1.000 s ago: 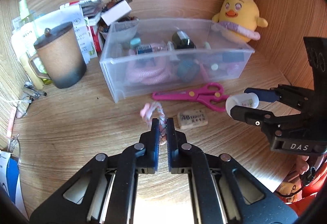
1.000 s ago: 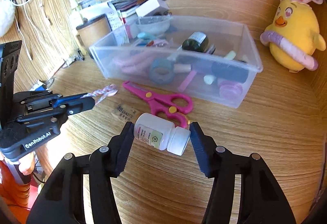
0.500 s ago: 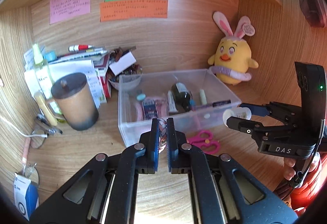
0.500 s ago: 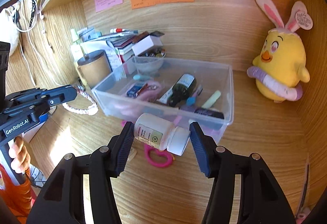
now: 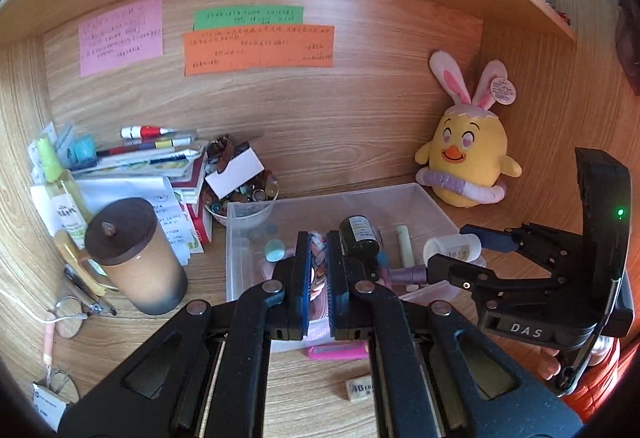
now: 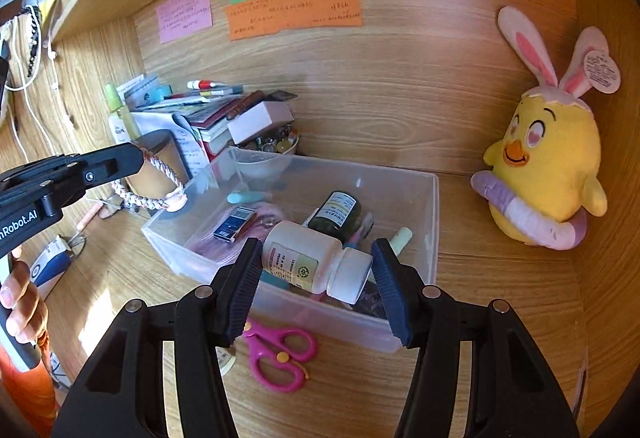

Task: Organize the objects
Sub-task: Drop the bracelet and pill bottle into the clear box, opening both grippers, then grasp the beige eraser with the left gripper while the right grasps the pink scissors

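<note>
We have both carries in hand and neither drop made yet. Our left gripper (image 5: 318,262) is clamped on a pink-and-white braided cord (image 6: 148,190), which hangs in a loop beyond its tips, over the near left corner of the clear plastic bin (image 6: 430,234). Our right gripper (image 6: 316,270) grips a white pill bottle (image 6: 310,262) lying crosswise between its pads, poised above the bin's front wall.

Just ahead of both grippers, the bin already holds a dark bottle (image 6: 335,214), a small blue packet (image 6: 235,223), a pale green stick (image 6: 401,238) and some pink items, so we judge much of the sorting done. Still out on the worktop (image 6: 480,378) are the pink scissors (image 6: 280,354), below the right gripper, and an eraser (image 5: 359,390), beneath the left one. Those remain after these two releases.

The worktop is a wood-grain alcove under a shelf, with coloured notes (image 5: 258,48) on the back wall. Left of our left gripper stand a lidded brown mug (image 5: 134,258) and a heap of papers and pens; to the right of the bin, a yellow chick plush (image 6: 548,166) sits in the corner.
</note>
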Demonstrator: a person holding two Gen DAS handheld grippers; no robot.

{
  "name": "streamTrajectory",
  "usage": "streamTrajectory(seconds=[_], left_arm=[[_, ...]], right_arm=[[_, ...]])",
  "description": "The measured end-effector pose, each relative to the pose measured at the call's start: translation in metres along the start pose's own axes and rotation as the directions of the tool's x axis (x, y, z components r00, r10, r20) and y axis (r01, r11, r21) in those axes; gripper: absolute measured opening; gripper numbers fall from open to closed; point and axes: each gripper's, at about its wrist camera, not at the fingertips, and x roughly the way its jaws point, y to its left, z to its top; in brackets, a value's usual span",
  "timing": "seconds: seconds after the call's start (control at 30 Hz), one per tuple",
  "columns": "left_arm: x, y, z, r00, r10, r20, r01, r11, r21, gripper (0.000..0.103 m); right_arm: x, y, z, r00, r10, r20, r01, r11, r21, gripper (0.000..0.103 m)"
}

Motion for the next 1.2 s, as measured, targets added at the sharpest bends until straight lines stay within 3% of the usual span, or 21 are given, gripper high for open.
streamTrajectory(seconds=[0.17,0.33,0.4,0.57,0.8,0.97,1.2], left_arm=[[0.038,0.020,-0.003,0.995,0.044,-0.088,-0.050,0.996,-0.073,0.005],[0.059,0.028,-0.014,0.986,0.024,-0.165,-0.041,0.994,-0.100,0.007],[0.061,0.028,-0.017,0.984,0.003,-0.180,-0.022,0.994,-0.106,0.012],[0.050,0.022,-0.019,0.986,-0.013,-0.165,-0.004,0.995,-0.104,0.051],[0.026,0.011,-0.021,0.992,-0.014,-0.126,0.006,0.998,-0.062,0.066],[0.013,0.003,-0.034,0.991,0.018,-0.129,-0.021,1.000,-0.023,0.088],[0.015,-0.007,-0.066,0.980,0.030,-0.194,-0.028,0.999,0.015,0.095]], right_arm=[[0.031,-0.002,0.004,0.998,-0.034,-0.053,0.033,0.999,-0.021,0.052],[0.050,-0.006,0.003,0.996,-0.036,-0.085,0.034,0.999,-0.033,0.052],[0.055,-0.008,0.001,0.995,-0.031,-0.094,0.029,0.999,-0.029,0.052],[0.053,-0.008,0.001,0.995,-0.010,-0.102,0.007,0.999,-0.035,0.058],[0.023,-0.003,-0.003,0.998,0.017,-0.057,-0.019,0.999,-0.046,0.061],[0.005,0.003,-0.015,0.997,0.059,-0.055,-0.063,0.996,-0.068,0.068],[-0.002,0.008,-0.039,0.992,0.069,-0.103,-0.080,0.991,-0.104,0.068]])
